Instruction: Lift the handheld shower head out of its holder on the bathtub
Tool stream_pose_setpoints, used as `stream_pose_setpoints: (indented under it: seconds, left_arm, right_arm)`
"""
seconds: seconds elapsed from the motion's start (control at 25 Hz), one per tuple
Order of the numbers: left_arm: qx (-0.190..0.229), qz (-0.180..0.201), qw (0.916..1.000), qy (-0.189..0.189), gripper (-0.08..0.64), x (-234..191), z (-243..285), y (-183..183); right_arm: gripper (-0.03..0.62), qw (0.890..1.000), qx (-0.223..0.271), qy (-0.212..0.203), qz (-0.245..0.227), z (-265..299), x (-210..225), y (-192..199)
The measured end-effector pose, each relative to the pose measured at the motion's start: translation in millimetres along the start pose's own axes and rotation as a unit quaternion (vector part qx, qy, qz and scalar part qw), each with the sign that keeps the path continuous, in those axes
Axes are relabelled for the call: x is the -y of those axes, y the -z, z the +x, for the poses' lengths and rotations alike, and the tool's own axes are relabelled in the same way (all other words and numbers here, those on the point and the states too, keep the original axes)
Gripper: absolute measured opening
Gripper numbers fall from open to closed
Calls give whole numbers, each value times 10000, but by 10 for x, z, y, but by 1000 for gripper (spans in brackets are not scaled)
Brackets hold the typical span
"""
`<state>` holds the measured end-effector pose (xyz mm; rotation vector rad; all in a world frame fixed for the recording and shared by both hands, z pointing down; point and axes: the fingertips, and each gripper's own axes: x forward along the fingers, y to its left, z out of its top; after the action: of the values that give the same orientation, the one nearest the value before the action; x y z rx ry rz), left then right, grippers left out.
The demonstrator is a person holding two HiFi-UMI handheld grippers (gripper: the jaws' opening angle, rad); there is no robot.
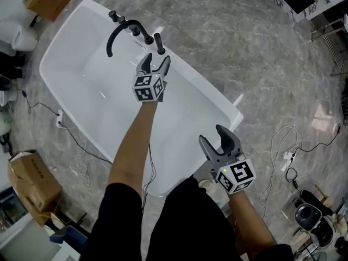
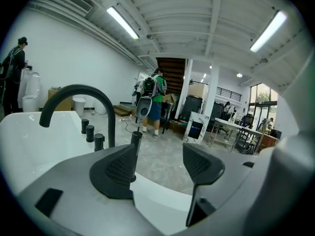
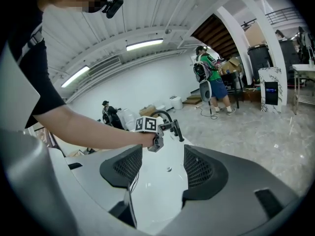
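The handheld shower head [image 1: 160, 42] stands upright in its holder on the bathtub [image 1: 218, 100] rim, beside the arched black faucet spout [image 1: 120, 30]. The left gripper [image 1: 156, 62] is just short of it, jaws wide apart and gripping nothing. The right gripper [image 1: 212, 137], jaws also wide and empty, is over the tub's near end.

Grey marbled floor [image 1: 244, 48] stretching all around, shining a little. Cardboard boxes [image 1: 33, 179] sitting at left edge, white cables [image 1: 288, 156] lying at right. White wall [image 2: 64, 58] running under ribbed ceiling [image 2: 187, 14]; long strip lights [image 2: 123, 22] glowing. Dark staircase [image 2: 172, 69] rising beside white column [image 2: 212, 100]. Daylight coming through tall windows [image 2: 258, 100], desks [image 2: 236, 129] standing near them. Person with backpack [image 2: 155, 90] standing by staircase.
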<state>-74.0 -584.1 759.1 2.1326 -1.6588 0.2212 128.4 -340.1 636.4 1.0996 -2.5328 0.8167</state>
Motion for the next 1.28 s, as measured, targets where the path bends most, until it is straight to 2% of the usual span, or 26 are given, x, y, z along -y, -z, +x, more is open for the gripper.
stream_pose_setpoints:
  seconds: [0.2,0.6,0.8,1.04,1.28]
  left_arm:
    - [14,-309,9995,-87,284,-196,173,40]
    - [-495,57,9986,-198,284,-569,505,301]
    - [-639,263,9975,-124,284,-628,696,355]
    - [-711,391,9965,-206,284,-645,878,326]
    - [-1117,466,9924,-214,284,-667,990,472]
  right_arm:
    - [232,9998,-148,-90,-70,76,-25,57]
    - [232,9993,-295,-229,46,256,-96,203]
    - [232,9991,-352,-173,134,301,-75,309]
    - [232,9987,-436,-66,252,262,-15,462]
    - [232,9987,-370,50,355,193,70,472]
